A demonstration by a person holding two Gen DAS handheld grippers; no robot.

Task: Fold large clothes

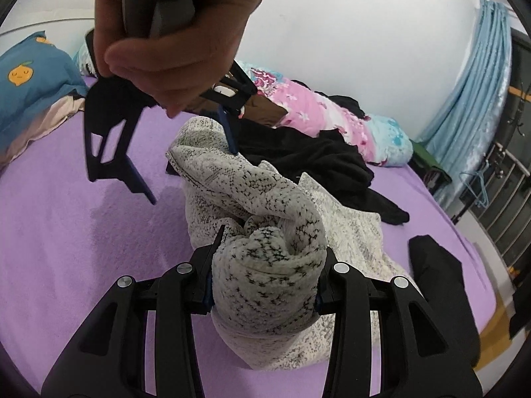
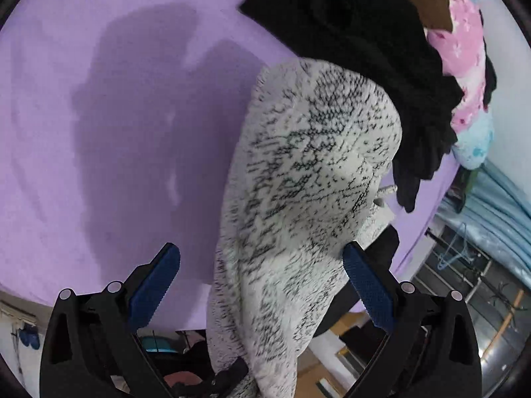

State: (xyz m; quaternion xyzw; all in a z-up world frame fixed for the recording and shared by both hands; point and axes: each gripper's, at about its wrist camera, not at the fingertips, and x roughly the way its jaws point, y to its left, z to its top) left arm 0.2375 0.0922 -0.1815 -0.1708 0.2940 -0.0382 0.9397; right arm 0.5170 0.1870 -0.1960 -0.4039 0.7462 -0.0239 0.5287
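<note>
The left gripper (image 1: 264, 285) points downward, its fingers pinching a bunch of the speckled white sweater (image 1: 265, 205) over the purple bed (image 1: 66, 232). The right gripper (image 2: 262, 278), held by a hand (image 1: 172, 33), has its fingers spread around the sweater's raised end. Bare sheet lies left; black clothes (image 1: 315, 159) crowd behind.

A bed with a purple sheet (image 1: 83, 232) carries a white black-flecked fleece garment (image 1: 348, 232), black clothes (image 1: 315, 159), a pink-and-blue floral quilt (image 1: 318, 109) along the wall, and a blue pillow with an orange motif (image 1: 30, 83).
</note>
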